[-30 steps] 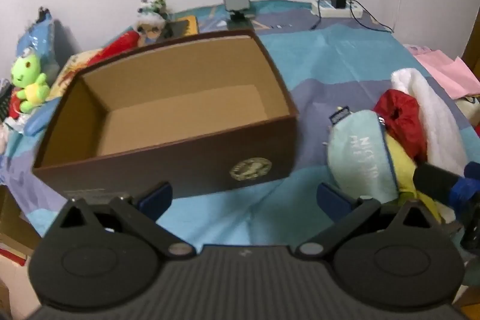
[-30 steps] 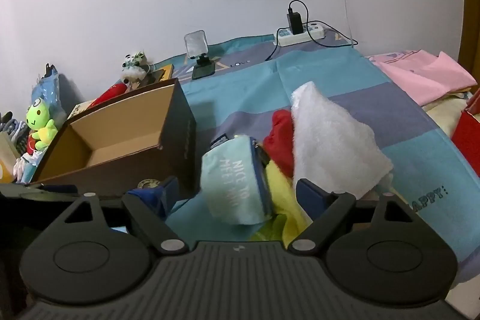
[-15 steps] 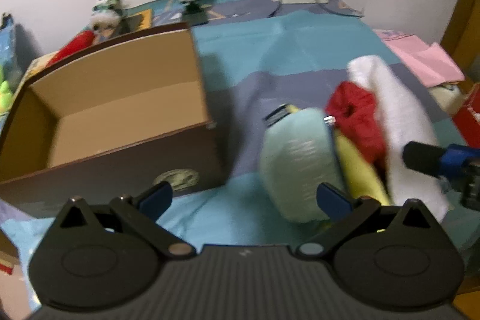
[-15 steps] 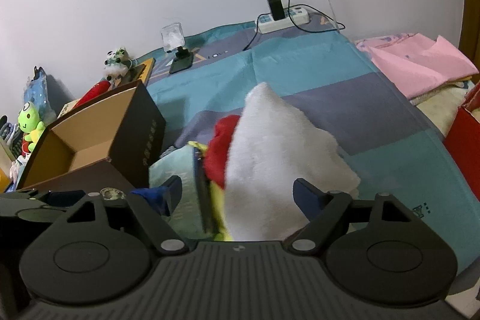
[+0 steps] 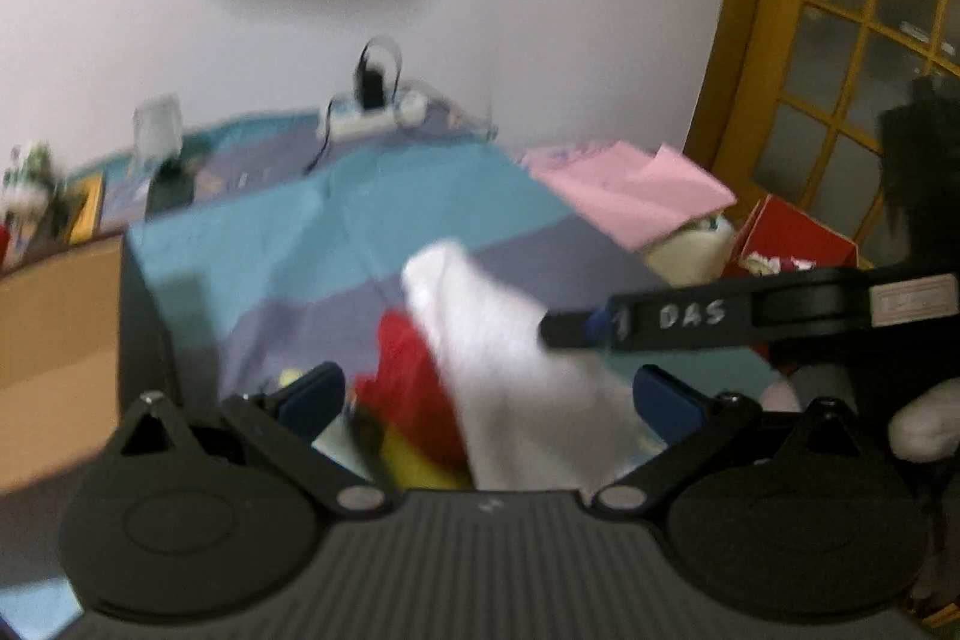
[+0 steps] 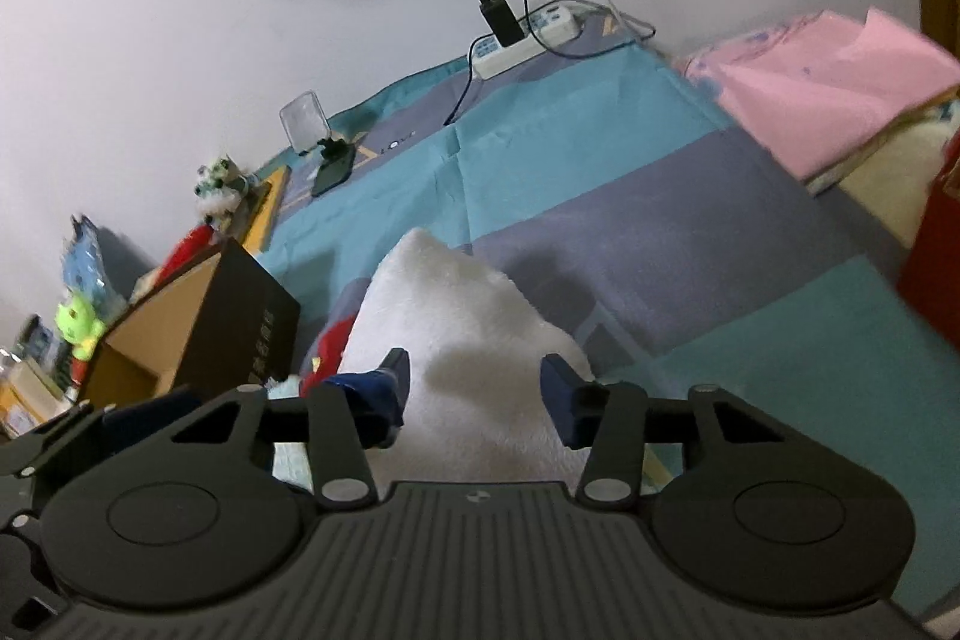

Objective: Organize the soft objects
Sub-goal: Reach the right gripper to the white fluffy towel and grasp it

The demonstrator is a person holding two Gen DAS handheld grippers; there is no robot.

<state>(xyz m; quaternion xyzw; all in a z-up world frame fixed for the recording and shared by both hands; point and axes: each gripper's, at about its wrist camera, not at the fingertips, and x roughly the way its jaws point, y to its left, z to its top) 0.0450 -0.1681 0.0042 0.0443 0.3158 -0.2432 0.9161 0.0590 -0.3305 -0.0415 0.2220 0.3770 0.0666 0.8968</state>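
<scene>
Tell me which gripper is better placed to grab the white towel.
Right: the right gripper straddles the white towel, jaws closing. The left gripper is open, over the red cloth too.

Before my cameras, a bed under a teal-and-grey striped cover (image 6: 660,220) carrying a pile of soft items topped by a white towel (image 6: 456,316), an open brown cardboard box (image 6: 198,334), a white power strip (image 6: 522,40), a small mirror stand (image 6: 312,130) and folded pink cloth (image 6: 828,82).
</scene>
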